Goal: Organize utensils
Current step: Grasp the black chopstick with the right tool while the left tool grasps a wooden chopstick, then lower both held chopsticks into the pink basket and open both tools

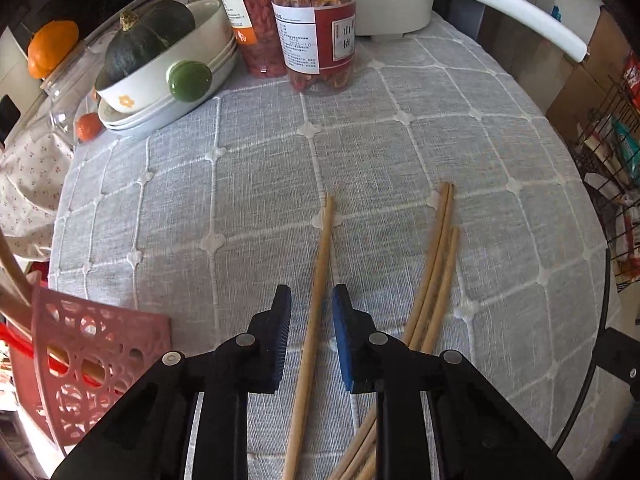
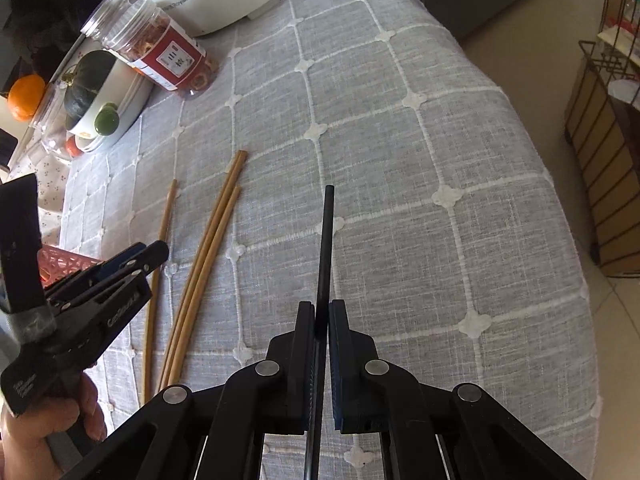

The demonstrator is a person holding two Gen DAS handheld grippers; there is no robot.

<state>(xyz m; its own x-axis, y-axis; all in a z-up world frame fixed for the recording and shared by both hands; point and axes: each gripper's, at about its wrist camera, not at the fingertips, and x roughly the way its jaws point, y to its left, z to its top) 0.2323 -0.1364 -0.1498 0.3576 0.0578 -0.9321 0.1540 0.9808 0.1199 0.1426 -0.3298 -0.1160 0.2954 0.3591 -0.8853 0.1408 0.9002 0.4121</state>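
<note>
Lying between the left gripper (image 1: 311, 304) fingers (image 1: 280, 332) — untouched — a wooden chopstick (image 1: 320, 280).

- The worktop (image 1: 400, 152) is covered by a grey cloth with a white grid of stitched lines and small white flower knots.
- Daylight falls across the cloth, brightest toward the right in the right wrist view.
- The floor (image 2: 532, 68) beside it is pale glossy tile.
- A wire rack (image 1: 608, 168) stands to the right, holding packets.
- A brown slatted cabinet (image 2: 600, 184) stands on the tiles.
- A floral cloth (image 1: 28, 184) hangs at the left edge.
</note>
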